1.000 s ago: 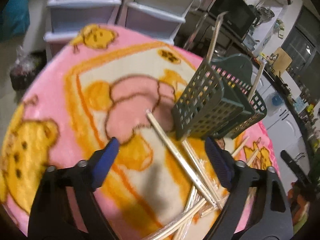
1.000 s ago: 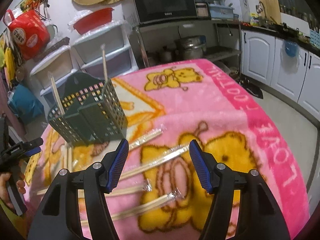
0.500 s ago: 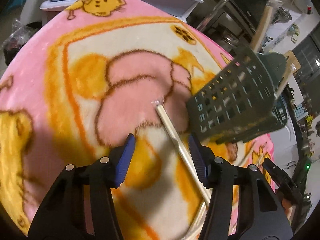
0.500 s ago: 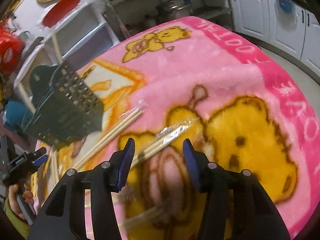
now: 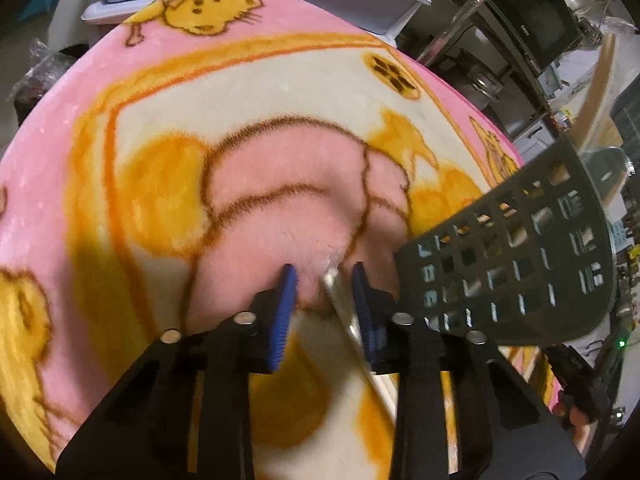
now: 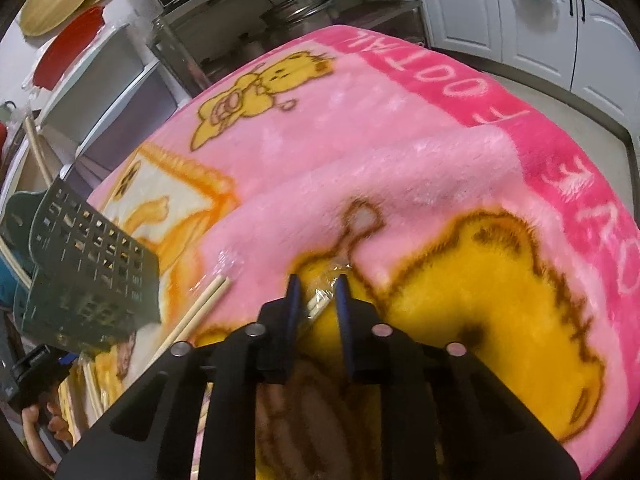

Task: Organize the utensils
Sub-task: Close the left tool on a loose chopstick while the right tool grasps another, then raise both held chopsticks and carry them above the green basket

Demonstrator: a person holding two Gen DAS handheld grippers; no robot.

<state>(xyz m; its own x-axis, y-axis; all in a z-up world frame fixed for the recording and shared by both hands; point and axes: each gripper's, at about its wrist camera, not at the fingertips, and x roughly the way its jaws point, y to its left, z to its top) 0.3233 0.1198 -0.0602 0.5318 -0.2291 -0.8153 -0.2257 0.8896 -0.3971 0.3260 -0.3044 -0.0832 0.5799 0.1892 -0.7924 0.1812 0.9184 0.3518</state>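
Note:
Wrapped wooden chopsticks lie on the pink blanket, their tip between the pads of my left gripper. The jaws are closing; the sticks rest against the right pad and a gap shows on the left. My right gripper is closing around another wrapped pair, which sits between its pads with slim gaps. A further pair lies to its left. The dark green perforated utensil holder stands close by, with a stick rising from it.
A pink blanket with yellow bear prints covers the table. Plastic drawers, a microwave and white cabinets stand beyond its edge. A hand with the other gripper shows at lower left in the right wrist view.
Both grippers have come down close to the blanket and their jaws have narrowed, each now around a wrapped pair of chopsticks. The holder now fills more of the left wrist view.

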